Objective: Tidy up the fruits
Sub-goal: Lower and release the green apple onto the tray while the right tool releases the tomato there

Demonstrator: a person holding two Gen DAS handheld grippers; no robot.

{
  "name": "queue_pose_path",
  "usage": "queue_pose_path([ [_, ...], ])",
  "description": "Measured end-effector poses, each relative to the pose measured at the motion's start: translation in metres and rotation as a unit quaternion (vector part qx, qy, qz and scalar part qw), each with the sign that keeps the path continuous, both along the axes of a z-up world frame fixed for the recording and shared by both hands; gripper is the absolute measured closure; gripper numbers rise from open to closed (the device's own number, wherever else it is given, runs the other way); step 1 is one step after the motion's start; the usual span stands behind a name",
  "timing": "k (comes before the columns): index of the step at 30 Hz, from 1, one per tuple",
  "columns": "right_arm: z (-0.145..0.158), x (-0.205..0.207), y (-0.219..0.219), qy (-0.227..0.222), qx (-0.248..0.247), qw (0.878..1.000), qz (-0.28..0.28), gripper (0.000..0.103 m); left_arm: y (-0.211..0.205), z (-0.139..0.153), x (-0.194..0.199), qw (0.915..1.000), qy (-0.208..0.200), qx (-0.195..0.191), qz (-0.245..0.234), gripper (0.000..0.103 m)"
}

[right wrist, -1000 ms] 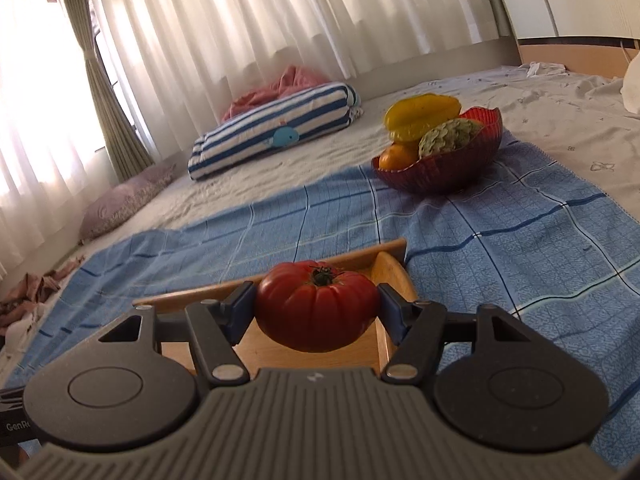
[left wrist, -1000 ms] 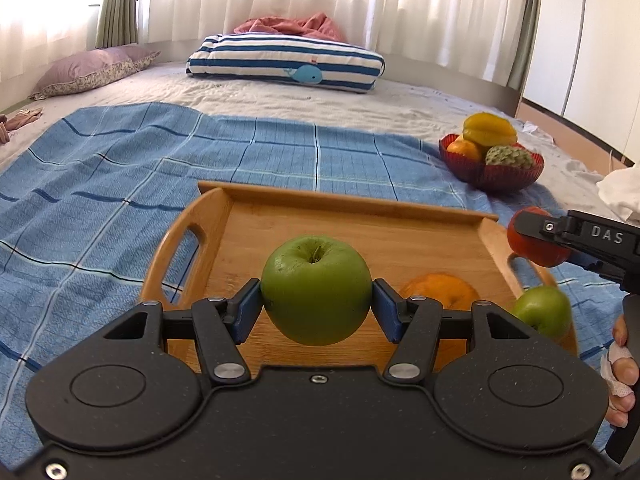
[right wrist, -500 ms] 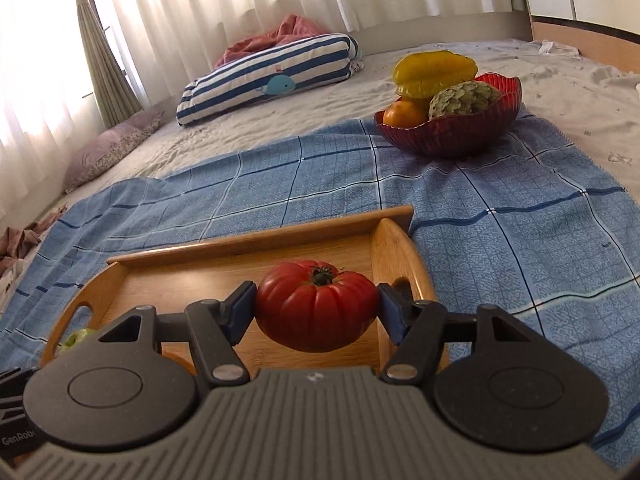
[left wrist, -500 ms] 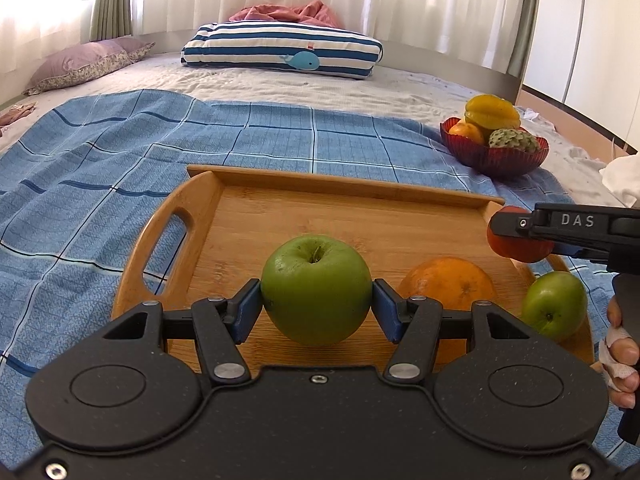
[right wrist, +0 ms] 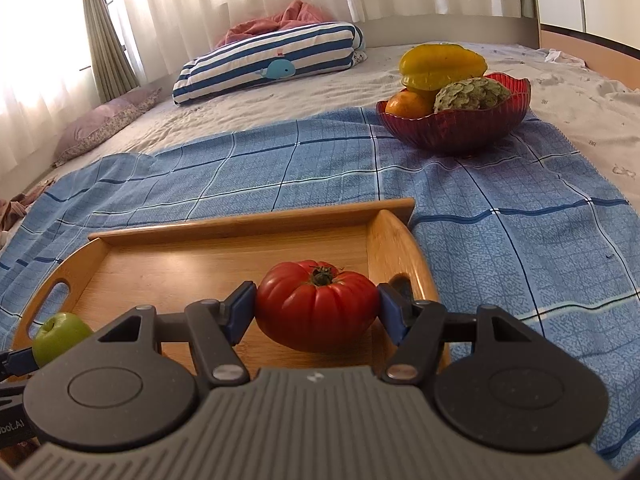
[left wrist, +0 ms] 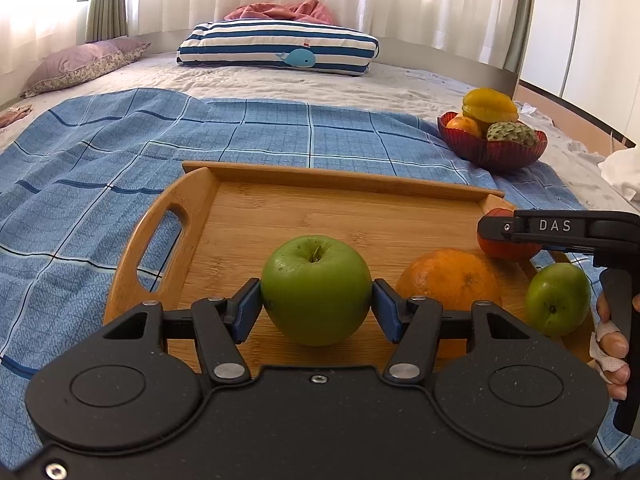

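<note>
Moved in over the wooden tray (right wrist: 394,236) since a second ago: right gripper (right wrist: 317,306), clamped on red tomato (right wrist: 318,304) above the right end. Left gripper (left wrist: 316,300) clamped on green apple (left wrist: 316,290) above tray; orange (left wrist: 448,276) and small green apple (left wrist: 558,298) on tray.

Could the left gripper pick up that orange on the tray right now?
Probably not yet: the left gripper is already shut on the green apple. The orange lies just beside it on the tray, unobstructed.
</note>
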State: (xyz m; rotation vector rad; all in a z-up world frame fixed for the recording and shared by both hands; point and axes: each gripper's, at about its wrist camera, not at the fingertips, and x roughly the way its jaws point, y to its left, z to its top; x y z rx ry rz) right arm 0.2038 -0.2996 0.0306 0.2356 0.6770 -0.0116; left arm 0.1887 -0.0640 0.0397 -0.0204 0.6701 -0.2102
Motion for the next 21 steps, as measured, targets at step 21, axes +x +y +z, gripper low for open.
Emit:
queue_pose_path([
  [21, -0.0054, -0.006, 0.0058, 0.006, -0.02, 1.0, 0.018, 0.034, -0.0032, -0.0013, -0.0013, 0.9999, -0.005, 0.011, -0.004, 0.046],
])
